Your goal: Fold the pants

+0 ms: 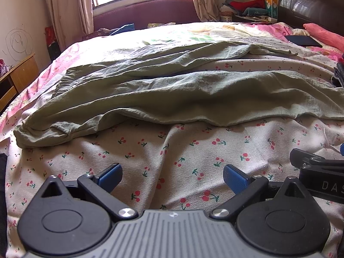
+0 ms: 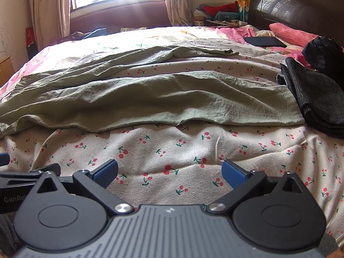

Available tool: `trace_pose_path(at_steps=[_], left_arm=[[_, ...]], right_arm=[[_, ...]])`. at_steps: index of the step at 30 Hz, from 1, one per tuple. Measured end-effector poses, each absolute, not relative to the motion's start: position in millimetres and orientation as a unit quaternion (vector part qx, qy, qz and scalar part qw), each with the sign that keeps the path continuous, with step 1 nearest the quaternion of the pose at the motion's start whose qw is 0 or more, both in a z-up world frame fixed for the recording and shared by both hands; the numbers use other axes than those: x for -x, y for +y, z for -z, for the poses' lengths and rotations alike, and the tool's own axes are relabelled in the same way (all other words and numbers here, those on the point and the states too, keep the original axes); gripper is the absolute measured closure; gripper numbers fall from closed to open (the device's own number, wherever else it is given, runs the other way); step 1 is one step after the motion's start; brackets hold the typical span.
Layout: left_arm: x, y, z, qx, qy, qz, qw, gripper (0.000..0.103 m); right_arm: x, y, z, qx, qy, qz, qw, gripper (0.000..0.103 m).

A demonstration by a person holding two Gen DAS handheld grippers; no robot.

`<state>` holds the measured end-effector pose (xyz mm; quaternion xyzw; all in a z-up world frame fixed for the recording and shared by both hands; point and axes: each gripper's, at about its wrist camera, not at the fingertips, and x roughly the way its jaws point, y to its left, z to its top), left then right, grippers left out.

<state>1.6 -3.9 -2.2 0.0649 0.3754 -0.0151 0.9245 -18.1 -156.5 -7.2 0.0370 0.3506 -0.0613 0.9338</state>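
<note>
Pale green pants [image 1: 172, 90] lie spread flat across the cherry-print bedsheet [image 1: 172, 154], waist to the left, both legs running right with a strip of sheet between them. They also show in the right wrist view [image 2: 150, 99], with the near leg's hem at the right. My left gripper [image 1: 172, 177] is open and empty, low over the sheet a little short of the near leg's edge. My right gripper [image 2: 169, 173] is open and empty too, beside the left one, equally short of the pants.
A folded dark grey garment [image 2: 316, 99] and a black bundle [image 2: 324, 53] lie right of the pant hems. A dark flat case [image 2: 264, 41], a pink pillow [image 2: 292, 33] and the headboard [image 2: 301, 6] are far right. A wooden cabinet [image 1: 15, 77] stands left of the bed.
</note>
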Motion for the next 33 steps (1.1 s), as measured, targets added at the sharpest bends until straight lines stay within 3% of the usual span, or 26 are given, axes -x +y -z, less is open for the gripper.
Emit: trace_pose_path(at_steps=[33], left_arm=[[-1.5, -6.1, -1.2, -0.067, 0.372, 0.016, 0.926, 0.0]], right_arm=[[17.0, -155.1, 7.7, -0.038, 0.351, 0.06, 0.934, 0.001]])
